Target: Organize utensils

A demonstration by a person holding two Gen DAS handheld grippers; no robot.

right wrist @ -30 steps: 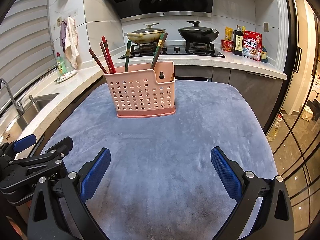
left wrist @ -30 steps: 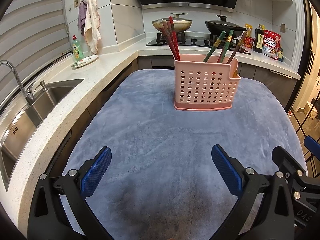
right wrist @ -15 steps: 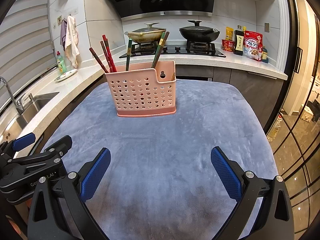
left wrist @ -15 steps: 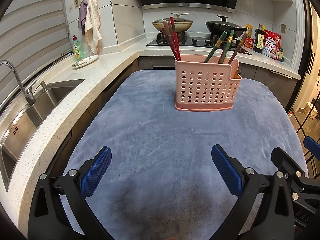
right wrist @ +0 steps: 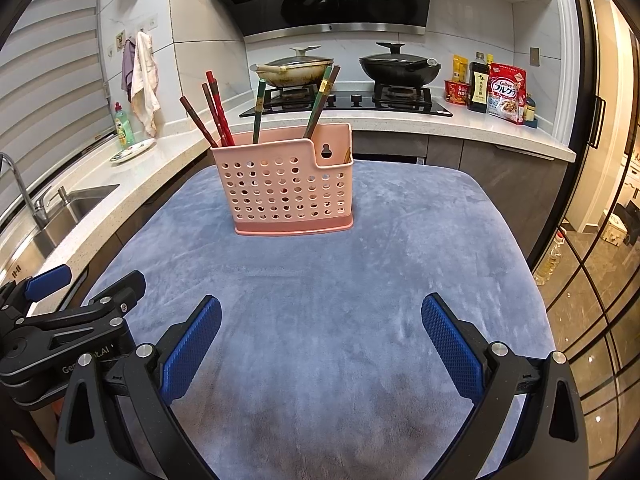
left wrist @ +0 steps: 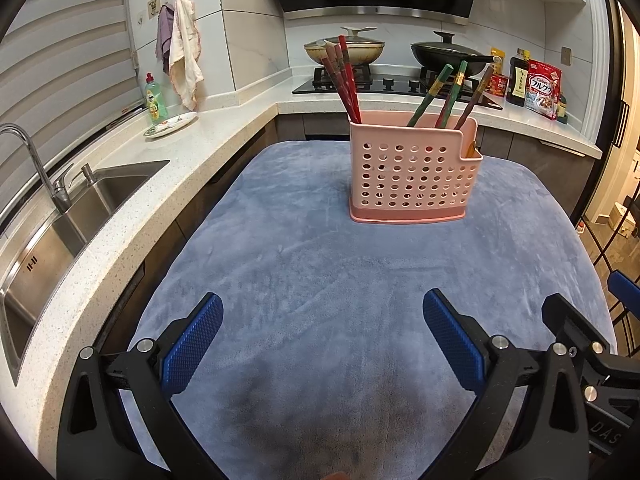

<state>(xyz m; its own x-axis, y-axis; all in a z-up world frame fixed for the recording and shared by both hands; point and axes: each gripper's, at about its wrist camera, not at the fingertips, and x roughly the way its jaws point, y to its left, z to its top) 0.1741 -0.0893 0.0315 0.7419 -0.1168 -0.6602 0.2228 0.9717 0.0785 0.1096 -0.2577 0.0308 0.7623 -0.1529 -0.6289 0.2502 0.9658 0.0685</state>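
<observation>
A pink perforated utensil holder (left wrist: 414, 172) (right wrist: 286, 188) stands upright on the grey-blue cloth (left wrist: 320, 264) (right wrist: 360, 272) toward its far side. Red chopsticks (left wrist: 345, 76) (right wrist: 216, 110) lean out of its left compartment and green and brown chopsticks (left wrist: 448, 94) (right wrist: 320, 100) out of the right one. My left gripper (left wrist: 322, 338) is open near the cloth's front edge, nothing between its blue pads. My right gripper (right wrist: 320, 336) is open beside it, also holding nothing. Each gripper shows at the edge of the other's view.
A steel sink (left wrist: 60, 232) with a tap is set in the white counter (left wrist: 120, 216) on the left. A stove with two covered pans (right wrist: 348, 68), bottles and packets (right wrist: 496, 88) stand behind. A glass door (right wrist: 600, 240) is on the right.
Both cameras have shifted slightly, so the holder sits a little differently in each view. The grippers stay open and nothing on the cloth has moved.
</observation>
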